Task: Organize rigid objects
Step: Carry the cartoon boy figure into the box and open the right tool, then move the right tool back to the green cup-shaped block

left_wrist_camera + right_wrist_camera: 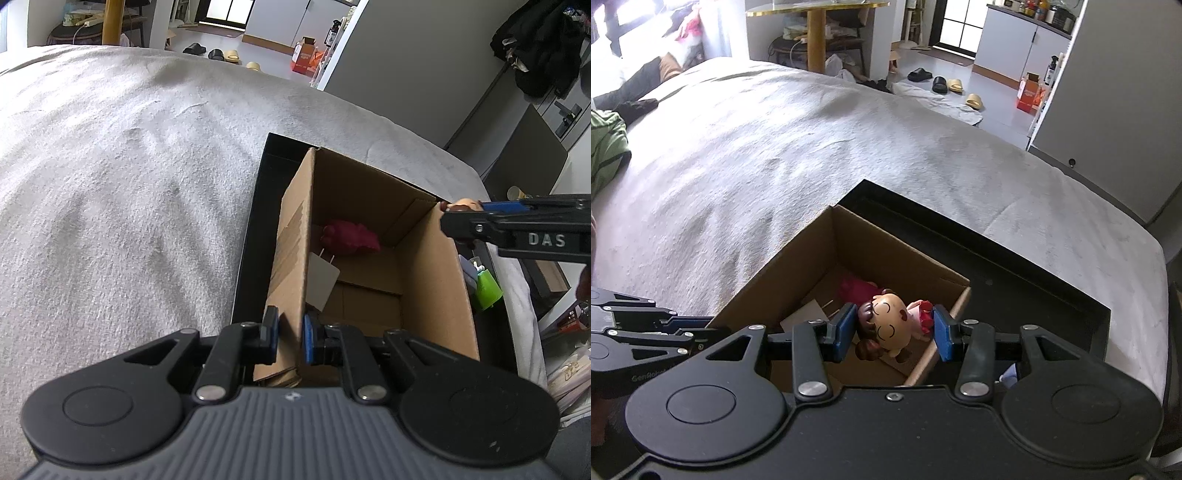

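Left gripper (pixel 290 338), seen through its own wrist camera, pinches the near left wall of the open brown cardboard box (pixel 436 280) between its blue pads. Inside the box lie a dark red toy (pixel 351 236) and a white plug adapter (pixel 322 282). The box stands in a black tray (pixel 255 229) on a grey blanket (pixel 122 177). From the right wrist camera, the right gripper (pixel 895 332) clamps a small doll figurine with brown hair (pixel 886 328) above the box's near right corner (pixel 960 295).
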Tool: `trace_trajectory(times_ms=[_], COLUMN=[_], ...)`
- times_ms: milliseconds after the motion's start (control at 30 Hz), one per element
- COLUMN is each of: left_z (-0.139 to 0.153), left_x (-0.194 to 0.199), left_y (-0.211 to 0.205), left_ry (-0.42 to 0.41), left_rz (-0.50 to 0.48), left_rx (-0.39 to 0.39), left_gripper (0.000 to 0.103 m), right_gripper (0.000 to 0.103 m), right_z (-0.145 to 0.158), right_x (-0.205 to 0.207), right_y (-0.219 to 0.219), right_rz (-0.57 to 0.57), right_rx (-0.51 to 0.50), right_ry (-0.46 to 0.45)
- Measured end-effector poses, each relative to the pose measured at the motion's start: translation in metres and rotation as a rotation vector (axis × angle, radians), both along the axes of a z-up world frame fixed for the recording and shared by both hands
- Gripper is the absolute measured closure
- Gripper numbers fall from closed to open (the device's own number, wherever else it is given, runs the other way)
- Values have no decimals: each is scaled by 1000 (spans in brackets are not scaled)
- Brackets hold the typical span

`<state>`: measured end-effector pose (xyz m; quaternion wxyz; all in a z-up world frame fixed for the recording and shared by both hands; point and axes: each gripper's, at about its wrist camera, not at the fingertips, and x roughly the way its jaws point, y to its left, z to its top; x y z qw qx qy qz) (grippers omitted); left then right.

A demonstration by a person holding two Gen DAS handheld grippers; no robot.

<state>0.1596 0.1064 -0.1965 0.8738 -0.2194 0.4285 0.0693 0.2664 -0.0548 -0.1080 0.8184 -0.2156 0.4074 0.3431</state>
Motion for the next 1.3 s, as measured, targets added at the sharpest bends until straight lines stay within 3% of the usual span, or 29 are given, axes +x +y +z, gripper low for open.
trace_trajectory(times_ms=[400,1300], left_z=[0,1], left_x=[1,3], left_y=[0,-6], left_ry=[3,27], left_rz=[0,12], left_rx=[-1,35], left_gripper=[89,90], right_gripper=[58,58], right_z=[0,-10], right_x=[10,30], right_y=[7,-95], right_rz=[-24,-176], right_rx=[-27,37], right_ry=[-73,18])
